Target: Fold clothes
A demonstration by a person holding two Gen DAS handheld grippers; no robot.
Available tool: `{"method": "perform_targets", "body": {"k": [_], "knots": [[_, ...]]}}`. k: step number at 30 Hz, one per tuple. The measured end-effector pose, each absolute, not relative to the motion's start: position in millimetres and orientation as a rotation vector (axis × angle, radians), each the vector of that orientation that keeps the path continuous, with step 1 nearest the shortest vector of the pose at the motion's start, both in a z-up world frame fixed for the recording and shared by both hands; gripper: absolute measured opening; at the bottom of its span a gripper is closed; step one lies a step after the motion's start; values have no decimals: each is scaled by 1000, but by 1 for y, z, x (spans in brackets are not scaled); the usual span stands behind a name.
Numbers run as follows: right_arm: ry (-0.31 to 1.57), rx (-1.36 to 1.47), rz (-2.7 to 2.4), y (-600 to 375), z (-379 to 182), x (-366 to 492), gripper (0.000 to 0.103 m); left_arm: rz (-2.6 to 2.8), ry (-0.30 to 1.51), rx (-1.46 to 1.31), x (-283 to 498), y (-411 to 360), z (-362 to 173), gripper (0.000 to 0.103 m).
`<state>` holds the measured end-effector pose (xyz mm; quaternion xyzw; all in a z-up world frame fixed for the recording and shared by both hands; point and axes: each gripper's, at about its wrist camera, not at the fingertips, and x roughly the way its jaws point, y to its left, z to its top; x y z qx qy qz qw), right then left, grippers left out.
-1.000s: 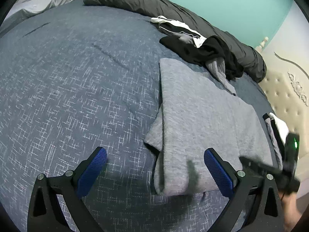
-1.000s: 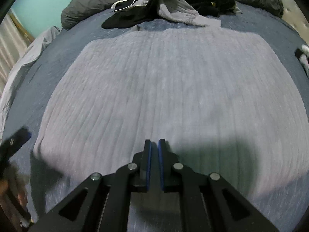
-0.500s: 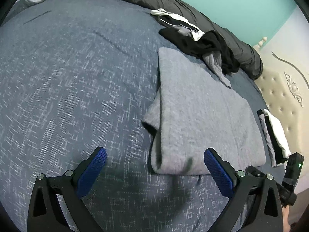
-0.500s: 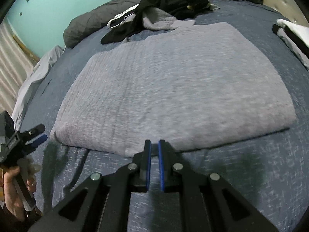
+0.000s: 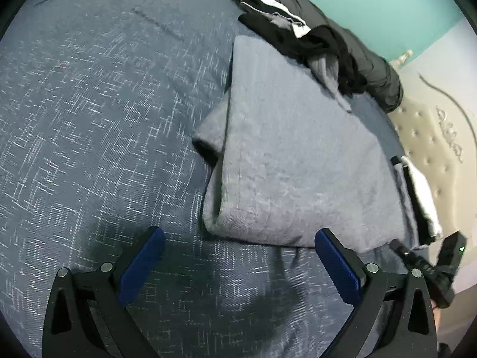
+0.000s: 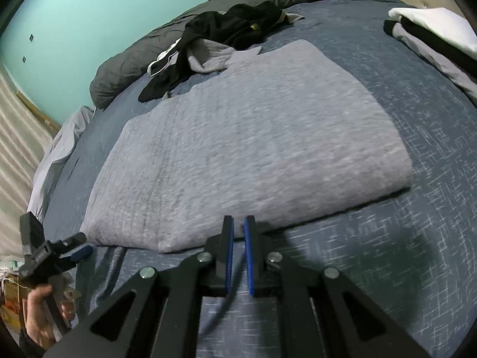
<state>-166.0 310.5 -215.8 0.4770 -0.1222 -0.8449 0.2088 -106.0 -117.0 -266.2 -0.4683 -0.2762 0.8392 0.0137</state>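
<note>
Left wrist view only: a sleeve (image 5: 208, 140) protruding from the left edge of the folded grey sweater (image 5: 298, 164); right wrist view only: a hand (image 6: 41, 313) on the left gripper (image 6: 74, 247). The sweater lies as a flat ribbed rectangle on the blue patterned bedspread (image 5: 89, 119), near a heap of dark clothes (image 6: 226, 29). Left gripper fingers spread wide, empty; right gripper (image 6: 237, 253) pads nearly together, holding nothing.

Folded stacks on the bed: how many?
2: the grey garment mid-bed, and a small stack by the headboard. The dark pile behind is unfolded and may hide more.
</note>
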Motion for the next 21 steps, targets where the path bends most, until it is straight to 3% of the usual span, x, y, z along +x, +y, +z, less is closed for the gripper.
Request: {"method": "perform_targets", "body": {"k": [13, 16, 20, 21], "knots": [[-461, 1281, -2375, 345, -224, -172, 7, 2620, -1021, -1414, -113, -124, -274, 102], [-452, 1262, -2380, 345, -225, -171, 7, 2631, -1030, -1410, -112, -126, -274, 96], [-468, 1258, -2372, 348, -228, -172, 7, 2611, -1080, -1393, -111, -129, -276, 79], [-473, 1256, -2372, 349, -228, -173, 7, 2600, -1091, -1390, -112, -128, -276, 70]]}}
